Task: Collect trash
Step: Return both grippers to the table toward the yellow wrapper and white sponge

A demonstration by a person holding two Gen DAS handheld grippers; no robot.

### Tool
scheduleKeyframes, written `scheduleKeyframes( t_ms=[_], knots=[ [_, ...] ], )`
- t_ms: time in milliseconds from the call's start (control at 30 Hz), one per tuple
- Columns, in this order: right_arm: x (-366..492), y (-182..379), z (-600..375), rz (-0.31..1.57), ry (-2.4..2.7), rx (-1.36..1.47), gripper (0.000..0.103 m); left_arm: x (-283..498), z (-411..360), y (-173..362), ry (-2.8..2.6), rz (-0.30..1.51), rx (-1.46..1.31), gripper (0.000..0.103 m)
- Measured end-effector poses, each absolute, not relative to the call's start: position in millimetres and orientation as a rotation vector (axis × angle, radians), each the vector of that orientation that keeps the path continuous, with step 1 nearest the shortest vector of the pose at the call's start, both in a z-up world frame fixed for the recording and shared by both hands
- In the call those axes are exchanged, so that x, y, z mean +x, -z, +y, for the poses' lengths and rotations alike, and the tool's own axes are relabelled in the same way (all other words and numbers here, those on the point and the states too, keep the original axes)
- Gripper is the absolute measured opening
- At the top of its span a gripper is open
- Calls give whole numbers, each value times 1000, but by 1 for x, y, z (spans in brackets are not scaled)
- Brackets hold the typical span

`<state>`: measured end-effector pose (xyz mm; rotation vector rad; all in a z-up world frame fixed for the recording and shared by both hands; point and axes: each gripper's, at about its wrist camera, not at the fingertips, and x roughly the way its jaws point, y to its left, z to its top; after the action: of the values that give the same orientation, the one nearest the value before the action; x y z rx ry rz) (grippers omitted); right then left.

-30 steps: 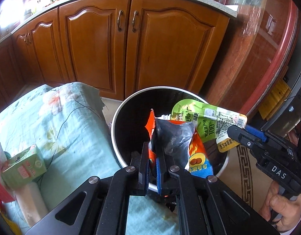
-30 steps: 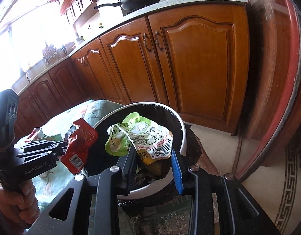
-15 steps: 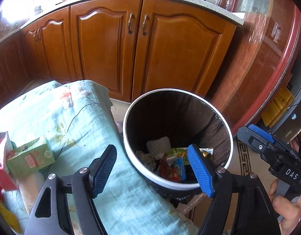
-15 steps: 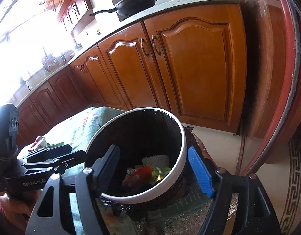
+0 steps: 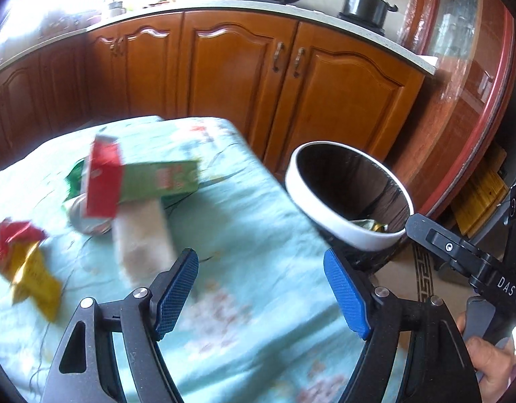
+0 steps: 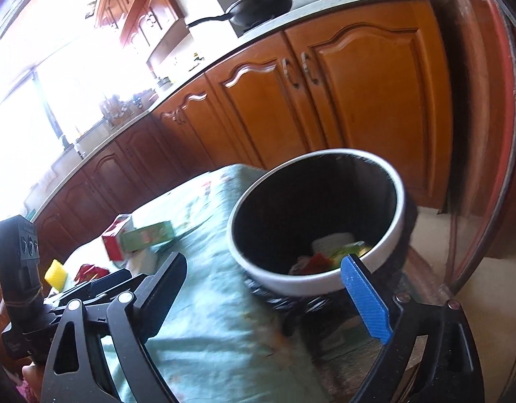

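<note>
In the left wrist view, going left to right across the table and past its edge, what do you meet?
Red and yellow wrapper → red carton → green carton → bare cloth of the table → trash bin → right gripper, with nothing between its opening jaws.

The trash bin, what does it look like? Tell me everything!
The trash bin is round, with a wide white rim and a shiny black inside. It stands upright and open, no lid in view, beside the table's blue flowery cloth. Crumpled wrappers lie at its bottom. No claw touches it.
</note>
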<state>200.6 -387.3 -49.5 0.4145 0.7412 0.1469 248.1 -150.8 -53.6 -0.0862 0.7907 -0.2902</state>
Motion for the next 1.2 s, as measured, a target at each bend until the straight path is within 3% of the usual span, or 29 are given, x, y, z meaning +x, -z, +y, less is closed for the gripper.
scheduleKeyframes(
  t_ms=[700,1200],
  knots=[
    [204,60,-246,826,-395,331,94,177,3,46,12,767,-269,77],
    [254,80,-179,898,-461,187,90,232,26,68,-83,838,-302,75]
  ],
)
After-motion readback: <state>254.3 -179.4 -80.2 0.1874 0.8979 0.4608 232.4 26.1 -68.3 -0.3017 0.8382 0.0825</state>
